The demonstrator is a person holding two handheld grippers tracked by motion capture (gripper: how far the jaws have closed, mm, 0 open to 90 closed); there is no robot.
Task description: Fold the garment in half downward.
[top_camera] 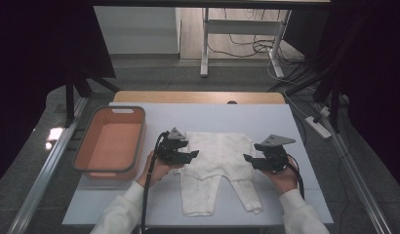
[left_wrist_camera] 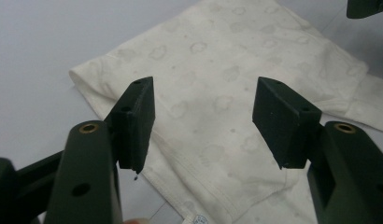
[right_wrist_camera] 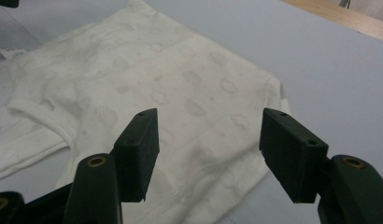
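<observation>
Item: white garment [top_camera: 220, 168], flat on the table [top_camera: 266, 119], legs toward 6 o'clock. Left gripper [top_camera: 190, 155] at its 9 o'clock edge, right gripper [top_camera: 248, 159] at 3 o'clock, fingers of both spread open, holding nothing. Orange bin [top_camera: 110, 141] farther at 9 o'clock.

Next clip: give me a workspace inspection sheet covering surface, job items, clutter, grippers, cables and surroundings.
Surface: pale table top, wooden strip at the far edge.
Job's things: white baby garment lying flat, legs toward the person.
Clutter: orange basket at the left, nothing inside it.
Grippers: left gripper open at the garment's left edge; right gripper open at its right edge; neither grips cloth.
Cables: black cable trails from the left gripper.
Surroundings: desk frame, floor wiring, power strip.
</observation>
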